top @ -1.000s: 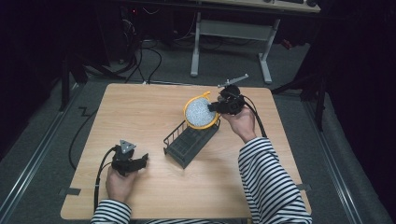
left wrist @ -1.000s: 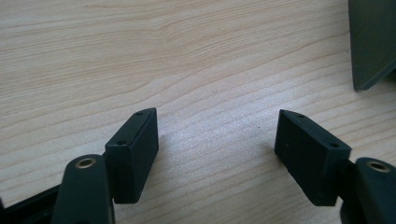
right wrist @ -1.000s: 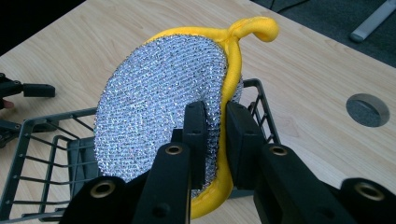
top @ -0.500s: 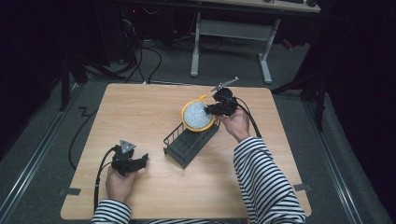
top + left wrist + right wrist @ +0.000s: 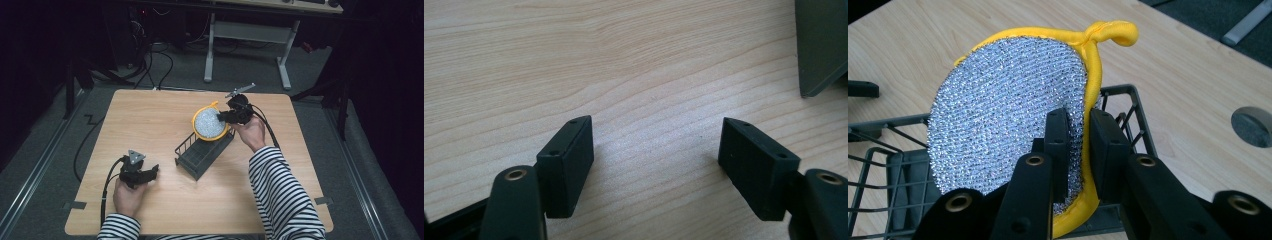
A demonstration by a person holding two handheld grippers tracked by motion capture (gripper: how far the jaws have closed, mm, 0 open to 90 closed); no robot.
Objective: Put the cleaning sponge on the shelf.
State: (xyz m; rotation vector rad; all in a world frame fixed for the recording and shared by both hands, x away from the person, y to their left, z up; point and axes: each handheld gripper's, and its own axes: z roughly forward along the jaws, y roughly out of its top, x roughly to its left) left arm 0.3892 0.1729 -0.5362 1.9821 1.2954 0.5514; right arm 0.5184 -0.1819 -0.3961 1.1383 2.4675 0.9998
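Dark floor and a grey-legged desk frame sit beyond the pale wooden surface, which carries a black wire rack near its middle.

From the high view, the right tool reaches in from the right of the rack's far end and holds a round scouring pad, silver mesh with a yellow rim, on edge just above that end. The left tool rests near the surface's near-left corner, well apart from the rack, so the right hand is plainly the nearer one.

In the left gripper view, the left tool's jaws stand spread wide over bare wood, nothing between them, with a dark corner of the rack at the upper right.

In the right gripper view, the right tool's jaws are pinched on the pad's lower rim, one jaw on the mesh face, one behind the yellow edge. The pad stands upright, loop at the top, with the rack's wires directly beneath and behind it. I'd judge that lowering it straight down would seat it in the rack.
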